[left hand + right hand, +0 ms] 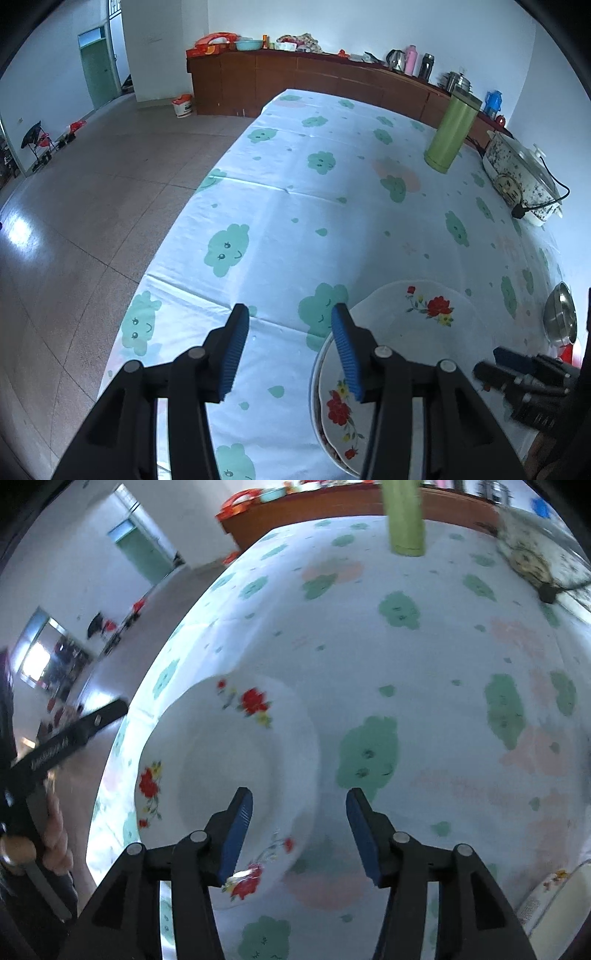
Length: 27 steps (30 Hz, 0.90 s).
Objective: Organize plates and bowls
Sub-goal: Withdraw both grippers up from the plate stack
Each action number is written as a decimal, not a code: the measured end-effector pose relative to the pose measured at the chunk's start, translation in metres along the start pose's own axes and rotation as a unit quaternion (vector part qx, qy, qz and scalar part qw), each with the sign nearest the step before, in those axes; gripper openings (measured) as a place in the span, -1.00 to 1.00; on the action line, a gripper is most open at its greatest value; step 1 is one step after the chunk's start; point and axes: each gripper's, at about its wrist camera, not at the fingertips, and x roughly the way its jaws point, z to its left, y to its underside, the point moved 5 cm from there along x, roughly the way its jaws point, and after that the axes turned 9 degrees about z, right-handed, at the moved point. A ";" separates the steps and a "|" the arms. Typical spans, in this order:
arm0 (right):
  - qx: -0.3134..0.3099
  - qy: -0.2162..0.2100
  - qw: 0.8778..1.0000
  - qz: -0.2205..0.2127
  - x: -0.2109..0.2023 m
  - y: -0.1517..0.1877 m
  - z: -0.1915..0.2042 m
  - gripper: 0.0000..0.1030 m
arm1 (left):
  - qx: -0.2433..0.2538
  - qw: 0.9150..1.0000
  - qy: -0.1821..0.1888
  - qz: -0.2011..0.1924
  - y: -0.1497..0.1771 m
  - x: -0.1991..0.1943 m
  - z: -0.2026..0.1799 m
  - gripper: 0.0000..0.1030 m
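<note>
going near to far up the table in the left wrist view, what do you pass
left gripper, open and empty → floral plates stacked near the table's front edge → bare stretch of cloud-print tablecloth → green thermos standing upright → wooden sideboard beyond the table's far end

The whole right wrist view is smeared by motion blur, so the green flask (404,520) is cut off at the top edge and its lid cannot be seen. A floral dish (550,897) is cropped at the lower right corner. In the left wrist view, the left tongs (290,350) hide part of the floral plate (406,332), and the steel bowl (560,317) is distorted at the rim.
</note>
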 end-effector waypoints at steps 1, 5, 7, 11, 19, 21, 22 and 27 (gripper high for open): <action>0.006 0.005 1.000 -0.011 -0.004 -0.001 -0.003 0.08 | 0.000 1.000 0.000 0.000 0.000 0.000 0.000 -0.09; 0.016 0.042 0.999 -0.023 -0.011 0.000 -0.014 0.08 | 0.002 1.000 0.000 -0.002 0.001 -0.004 -0.003 -0.09; 0.014 0.046 0.999 -0.026 -0.012 0.004 -0.017 0.10 | 0.006 1.000 0.001 -0.003 0.003 -0.006 -0.006 -0.04; 0.027 0.051 0.997 -0.050 -0.021 0.010 -0.022 0.10 | 0.011 1.000 -0.005 -0.002 0.007 -0.008 -0.010 0.13; 0.058 0.068 0.996 -0.023 -0.013 0.013 -0.045 0.10 | 0.014 1.000 -0.004 0.003 0.014 -0.010 -0.016 0.15; 0.048 0.065 0.997 -0.017 -0.008 0.016 -0.038 0.10 | 0.018 1.000 -0.004 0.001 0.016 -0.013 -0.020 0.15; 0.045 0.064 0.997 -0.020 -0.009 0.017 -0.035 0.10 | 0.020 1.000 -0.005 0.001 0.017 -0.015 -0.023 0.15; 0.042 0.063 0.996 -0.049 -0.030 0.015 -0.032 0.10 | 0.034 0.999 -0.012 -0.005 0.021 -0.023 -0.040 0.16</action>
